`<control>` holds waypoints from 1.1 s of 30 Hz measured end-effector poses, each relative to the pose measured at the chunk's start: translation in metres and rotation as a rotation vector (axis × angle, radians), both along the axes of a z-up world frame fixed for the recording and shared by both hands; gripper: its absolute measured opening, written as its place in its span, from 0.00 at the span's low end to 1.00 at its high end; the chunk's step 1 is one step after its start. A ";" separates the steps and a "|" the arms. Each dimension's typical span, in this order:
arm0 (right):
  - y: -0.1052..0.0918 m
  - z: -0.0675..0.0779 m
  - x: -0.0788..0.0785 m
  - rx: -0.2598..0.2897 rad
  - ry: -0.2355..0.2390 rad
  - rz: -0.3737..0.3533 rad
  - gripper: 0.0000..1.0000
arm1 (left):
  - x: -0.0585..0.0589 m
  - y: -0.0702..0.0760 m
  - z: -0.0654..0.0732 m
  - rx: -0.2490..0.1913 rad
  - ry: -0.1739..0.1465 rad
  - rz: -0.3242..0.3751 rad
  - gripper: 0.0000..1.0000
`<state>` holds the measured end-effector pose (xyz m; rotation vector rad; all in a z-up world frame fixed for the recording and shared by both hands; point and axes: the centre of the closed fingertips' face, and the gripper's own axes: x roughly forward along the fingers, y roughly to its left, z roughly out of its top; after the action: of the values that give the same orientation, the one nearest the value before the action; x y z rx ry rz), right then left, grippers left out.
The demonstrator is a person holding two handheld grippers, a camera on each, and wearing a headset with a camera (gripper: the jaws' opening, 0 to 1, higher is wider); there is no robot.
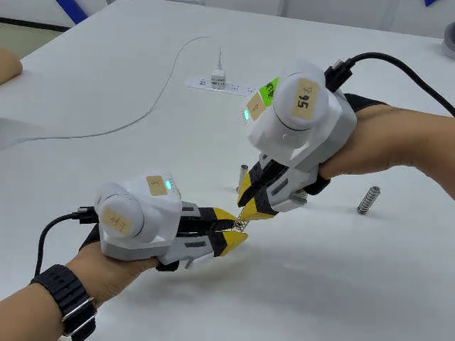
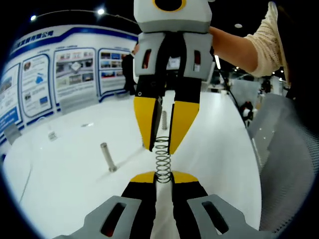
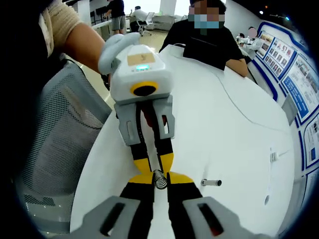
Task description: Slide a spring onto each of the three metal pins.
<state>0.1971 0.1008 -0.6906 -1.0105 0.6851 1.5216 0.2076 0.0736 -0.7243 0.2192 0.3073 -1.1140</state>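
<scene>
position: spring held over bench | left gripper jaws closed on one end, right gripper jaws on the other | handling: judged light, springy, easily kinked; end coils to be gripped

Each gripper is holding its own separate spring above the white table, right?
No. The left gripper and the right gripper hold one shared spring, an end each, above the white table; the left gripper view shows it.
</scene>
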 end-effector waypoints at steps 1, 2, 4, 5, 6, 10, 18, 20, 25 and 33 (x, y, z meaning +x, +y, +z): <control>0.000 0.000 0.000 0.001 -0.001 -0.001 0.11 | 0.000 0.000 0.000 0.000 -0.001 0.002 0.11; 0.000 0.000 -0.001 0.003 0.001 -0.003 0.11 | 0.000 0.000 0.000 -0.002 0.000 0.003 0.11; -0.001 0.000 -0.001 0.000 0.003 -0.008 0.11 | 0.000 0.000 0.000 0.001 0.000 -0.001 0.11; -0.002 0.000 -0.001 -0.001 0.004 -0.010 0.11 | 0.000 0.000 0.000 0.000 -0.002 -0.001 0.11; -0.003 -0.001 -0.002 -0.005 0.005 -0.013 0.11 | 0.000 -0.001 0.000 -0.004 -0.003 -0.001 0.11; -0.006 -0.002 -0.002 -0.014 0.017 -0.031 0.16 | 0.001 -0.001 0.002 -0.008 -0.005 0.001 0.11; -0.010 -0.010 0.005 -0.020 0.031 -0.065 0.15 | 0.002 -0.001 0.004 -0.021 -0.009 0.003 0.11; -0.008 -0.009 0.002 -0.010 0.040 -0.070 0.15 | 0.003 0.000 0.006 -0.024 -0.011 0.007 0.11; -0.005 -0.010 0.003 -0.007 0.048 -0.071 0.13 | 0.004 0.001 0.006 -0.026 -0.011 0.010 0.11; -0.002 -0.009 0.003 -0.003 0.053 -0.073 0.12 | 0.004 0.000 0.006 -0.025 -0.011 0.016 0.11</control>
<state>0.2003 0.0987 -0.6997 -0.9403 0.7537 1.4889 0.2120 0.0737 -0.7179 0.2004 0.2843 -1.1004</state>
